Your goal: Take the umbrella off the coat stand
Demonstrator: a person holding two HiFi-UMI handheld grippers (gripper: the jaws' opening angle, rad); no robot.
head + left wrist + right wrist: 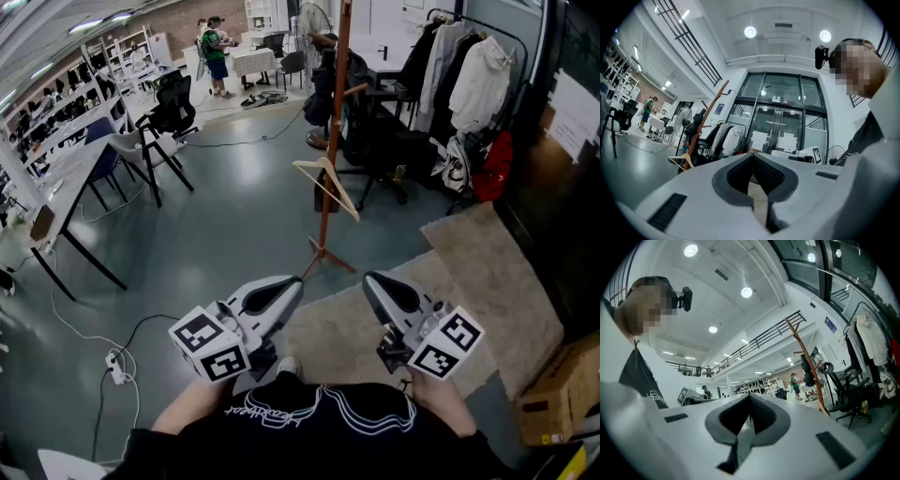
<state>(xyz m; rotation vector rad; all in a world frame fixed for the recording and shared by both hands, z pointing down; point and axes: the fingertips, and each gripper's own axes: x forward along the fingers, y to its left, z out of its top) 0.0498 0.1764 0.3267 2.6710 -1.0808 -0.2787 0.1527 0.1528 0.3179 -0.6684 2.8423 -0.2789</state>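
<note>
- Closed right up and holding nothing, left tool (284, 291) and right tool (378, 285) sit well short of the coat stand (331, 141).
- The umbrella (321, 94) looks to be that dark bundle high on a peg; can't be sure.
- Tug sideways and the slim stand could tip; the wooden hanger (326, 180) dangles below, in the way.

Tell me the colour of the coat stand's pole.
Reddish-brown, like stained wood. The coat stand shows best in the head view.

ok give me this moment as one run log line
phase: not started | left gripper: shut, empty | right gripper: shut, empty | coat stand: ahead, untouched | dark item: hanging on stand
</note>
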